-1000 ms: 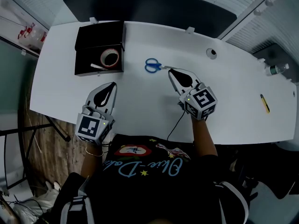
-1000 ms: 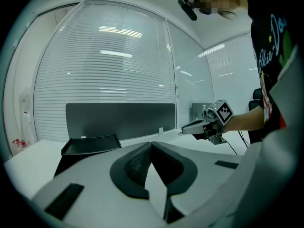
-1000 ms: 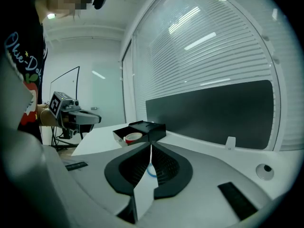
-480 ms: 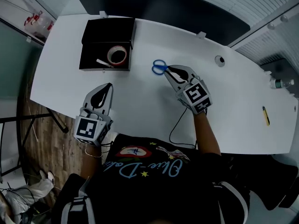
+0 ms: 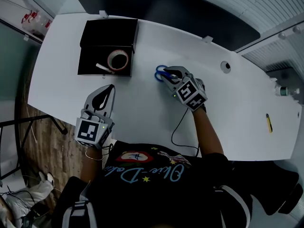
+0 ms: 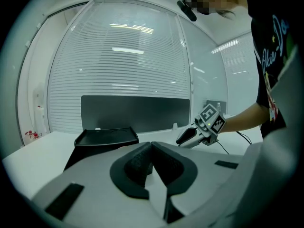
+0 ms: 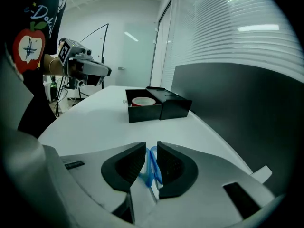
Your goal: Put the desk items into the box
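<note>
**Scissors in reach, box partly filled**

A tape roll (image 5: 118, 60) and a white stick (image 5: 101, 67) are already sitting in the box (image 5: 88, 54), upper left. A yellow item (image 5: 269, 122) is waiting far right on the desk (image 5: 142, 113). The scissors (image 5: 159, 72) are lying flat mid-frame, long axis left-right. Their handles are pointing left between the jaws of the right claw (image 5: 167, 73), which have just been opening and are not clamping. The left claw (image 5: 111, 87) is hovering closed, empty.

white table (image 5: 61, 61) bears black box (image 5: 88, 61), blue scissors (image 5: 161, 73), yellow item (image 5: 269, 123).
</note>
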